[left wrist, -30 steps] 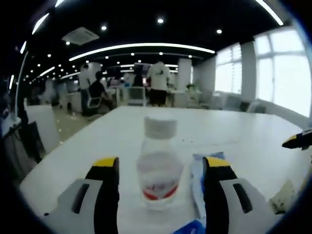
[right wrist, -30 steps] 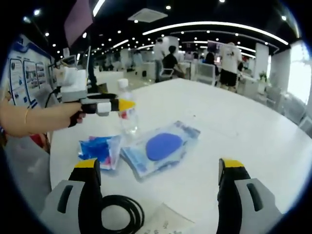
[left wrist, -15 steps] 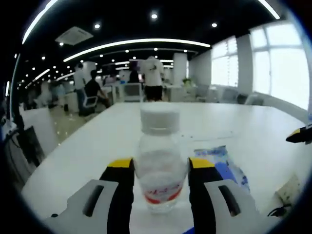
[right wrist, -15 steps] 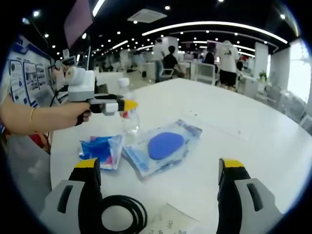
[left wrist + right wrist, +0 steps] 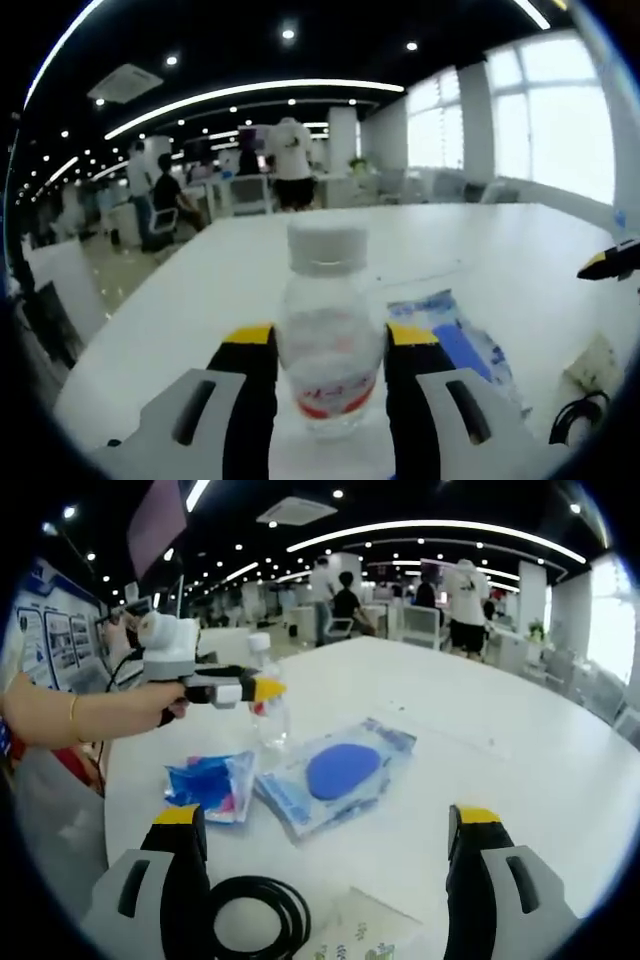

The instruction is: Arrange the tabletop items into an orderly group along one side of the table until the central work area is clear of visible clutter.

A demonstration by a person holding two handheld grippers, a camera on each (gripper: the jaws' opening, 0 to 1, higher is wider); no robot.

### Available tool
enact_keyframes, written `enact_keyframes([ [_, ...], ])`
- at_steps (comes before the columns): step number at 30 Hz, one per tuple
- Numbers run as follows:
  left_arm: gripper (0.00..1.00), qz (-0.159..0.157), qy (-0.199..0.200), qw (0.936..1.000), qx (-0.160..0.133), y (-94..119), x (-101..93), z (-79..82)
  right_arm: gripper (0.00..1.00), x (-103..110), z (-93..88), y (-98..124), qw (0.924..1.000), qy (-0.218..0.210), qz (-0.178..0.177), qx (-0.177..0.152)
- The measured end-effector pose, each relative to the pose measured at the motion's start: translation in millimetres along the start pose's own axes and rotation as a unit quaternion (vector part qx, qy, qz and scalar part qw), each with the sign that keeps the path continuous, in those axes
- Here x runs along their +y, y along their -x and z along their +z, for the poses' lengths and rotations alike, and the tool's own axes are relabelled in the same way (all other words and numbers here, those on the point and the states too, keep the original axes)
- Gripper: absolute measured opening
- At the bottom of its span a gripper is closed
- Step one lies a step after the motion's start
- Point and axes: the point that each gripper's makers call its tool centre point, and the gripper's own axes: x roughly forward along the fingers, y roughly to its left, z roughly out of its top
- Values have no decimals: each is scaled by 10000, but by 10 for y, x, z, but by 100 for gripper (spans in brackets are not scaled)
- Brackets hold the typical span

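while the white table point(image 5: 520, 730) spreads wide, the left gripper point(image 5: 323, 345) clamps its jaws on the water bottle point(image 5: 327, 340) near the table's edge.
beside the bottle lies the clear pouch with a blue disc point(image 5: 338, 773), then the smaller blue packet point(image 5: 208, 785), a black cable coil point(image 5: 255, 912) and a printed sheet point(image 5: 362, 935); right gripper point(image 5: 330, 825) hangs wide open, gripping nothing, above them.

A big open-plan office is seen behind the white table point(image 5: 520, 770), with curved ceiling light strips point(image 5: 260, 92) and bright windows point(image 5: 555, 130). A standing person in a white shirt point(image 5: 292, 165) and a seated person in dark clothes point(image 5: 165, 195) are spotted further back, and blue-and-white wall posters point(image 5: 45, 645) are visible too.
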Motion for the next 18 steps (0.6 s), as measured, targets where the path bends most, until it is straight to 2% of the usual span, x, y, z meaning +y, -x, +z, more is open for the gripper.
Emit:
enact_keyframes([
  [2,38,-38,-52,10000,-39,1,13,23,99,-1,-10,-3,10000,8,-8,12],
  [5,38,-20,76,9999,-91,-12,79,72,99,5,-30,-14,10000,5,-12,40],
  [11,38,-6,105,9999,-43,-30,125,27,99,32,-26,-42,10000,-14,10,42],
  [18,38,10,33,10000,7,-38,89,-35,99,57,-14,-72,10000,-32,43,28],
])
